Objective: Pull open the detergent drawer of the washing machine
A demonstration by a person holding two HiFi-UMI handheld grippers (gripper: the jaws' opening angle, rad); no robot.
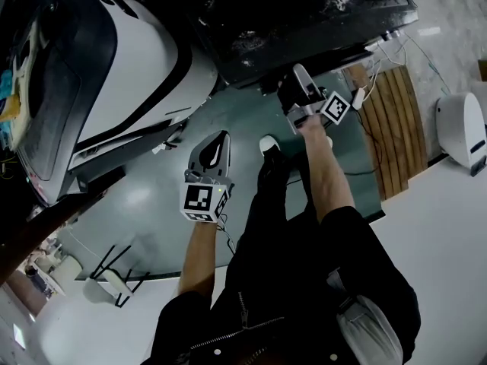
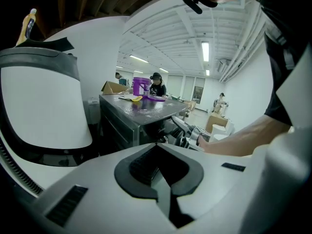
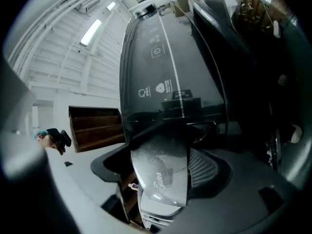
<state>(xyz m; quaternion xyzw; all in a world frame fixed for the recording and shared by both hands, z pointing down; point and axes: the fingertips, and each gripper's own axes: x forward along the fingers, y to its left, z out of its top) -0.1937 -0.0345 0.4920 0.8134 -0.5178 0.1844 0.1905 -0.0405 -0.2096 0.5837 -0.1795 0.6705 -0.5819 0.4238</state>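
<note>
The dark washing machine (image 1: 304, 21) stands at the top of the head view, and its glossy front (image 3: 165, 57) fills the right gripper view. My right gripper (image 1: 298, 71) reaches up to its front edge. In the right gripper view the grey detergent drawer front (image 3: 161, 174) lies between the jaws of the right gripper (image 3: 168, 140). It sits close to the ribbed right pad, and a gap shows at the left pad. My left gripper (image 1: 223, 137) hangs lower over the floor, apart from the machine. In its own view the left gripper (image 2: 156, 147) is shut on nothing.
A large white rounded housing with black trim (image 1: 114, 67) stands to the left. A wooden slatted platform (image 1: 392, 128), cables (image 1: 373, 90) and a white device (image 1: 460, 128) are on the right. A purple jug (image 2: 141, 87) sits on the washer top. People stand far back.
</note>
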